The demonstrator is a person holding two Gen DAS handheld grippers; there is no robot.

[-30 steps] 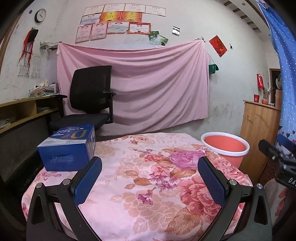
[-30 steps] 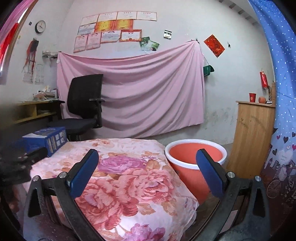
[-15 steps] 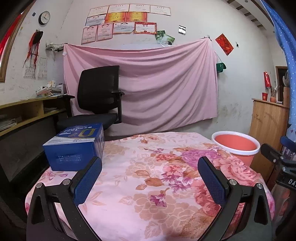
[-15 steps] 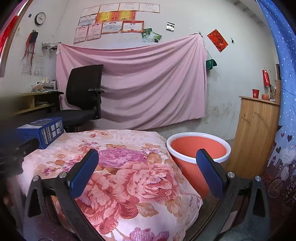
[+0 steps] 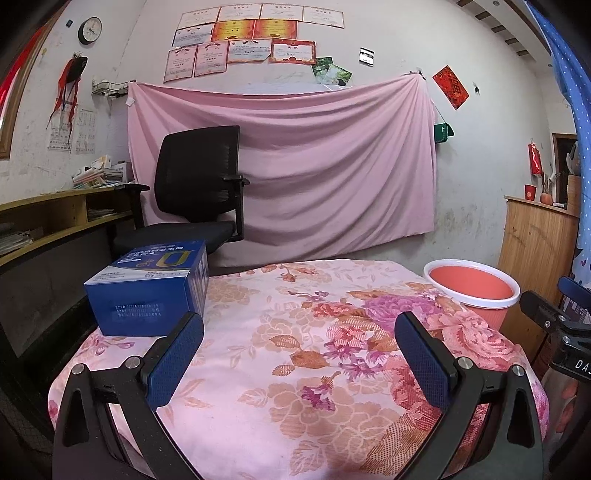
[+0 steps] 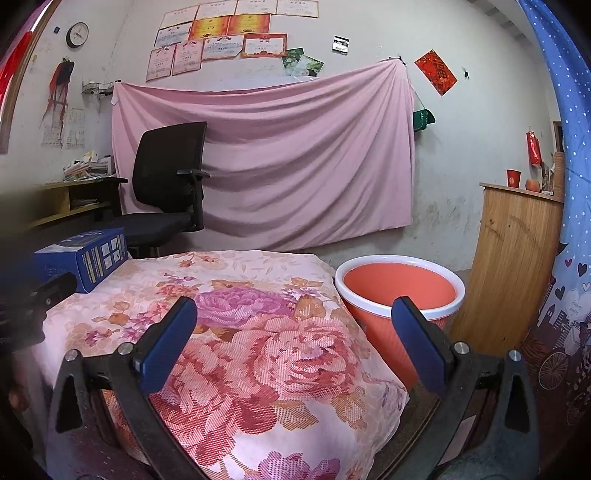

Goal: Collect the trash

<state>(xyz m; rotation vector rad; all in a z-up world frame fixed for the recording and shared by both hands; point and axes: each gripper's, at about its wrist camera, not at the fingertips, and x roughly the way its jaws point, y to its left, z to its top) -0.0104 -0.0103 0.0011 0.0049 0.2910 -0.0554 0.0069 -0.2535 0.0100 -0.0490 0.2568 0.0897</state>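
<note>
Between and ahead of the left gripper's (image 5: 299,349) spread fingers the flowered cloth (image 5: 295,332) on the desk lies bare. A blue box (image 5: 147,291) stands just beyond the left finger, blocking that side. Past the right gripper's (image 6: 293,341) right finger an orange bin (image 6: 400,291) stands open-topped beside the desk, a wooden cabinet (image 6: 513,266) behind it.

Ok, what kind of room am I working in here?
Probably a lived-in home room used as a study or office: an office chair beside a desk stacked with papers, certificates on the wall, and a table under a floral cloth.
</note>
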